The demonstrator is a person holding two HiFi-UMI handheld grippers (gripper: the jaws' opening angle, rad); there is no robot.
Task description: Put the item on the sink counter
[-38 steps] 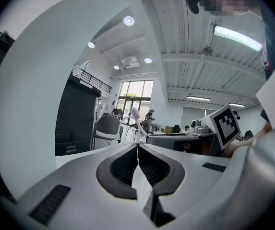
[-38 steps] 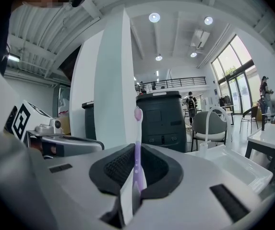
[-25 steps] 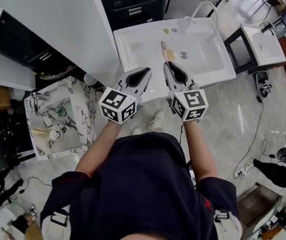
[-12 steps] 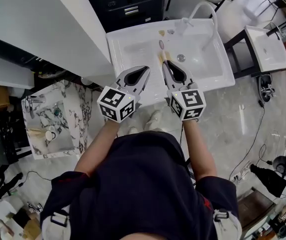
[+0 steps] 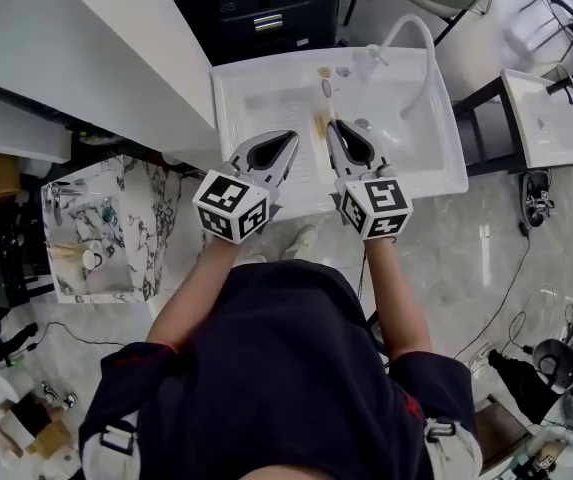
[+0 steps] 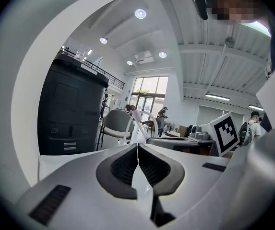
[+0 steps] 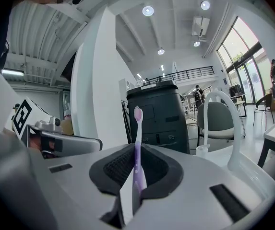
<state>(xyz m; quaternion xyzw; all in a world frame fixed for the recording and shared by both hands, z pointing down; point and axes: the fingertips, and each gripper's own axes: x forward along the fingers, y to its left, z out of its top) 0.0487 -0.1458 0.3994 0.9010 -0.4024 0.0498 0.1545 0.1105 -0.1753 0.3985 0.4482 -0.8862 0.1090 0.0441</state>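
Note:
A pale purple toothbrush (image 7: 137, 143) stands up between the jaws of my right gripper (image 7: 137, 150), which is shut on its handle. In the head view the toothbrush (image 5: 327, 96) points away from me over the basin of the white sink (image 5: 256, 103), with the right gripper (image 5: 334, 126) just above the sink's front rim. My left gripper (image 5: 291, 139) is beside it to the left, shut with nothing between its jaws (image 6: 137, 147). A white curved faucet (image 5: 416, 43) rises at the back right of the sink.
A black cabinet (image 5: 256, 8) stands behind the sink and a white wall panel (image 5: 96, 38) to its left. A marble-patterned basin (image 5: 101, 233) sits lower left, another white sink (image 5: 551, 118) at right. Cables and clutter lie on the floor.
Both grippers have moved forward toward the sink; the toothbrush now reaches further over the basin. Neither gripper's state has changed.

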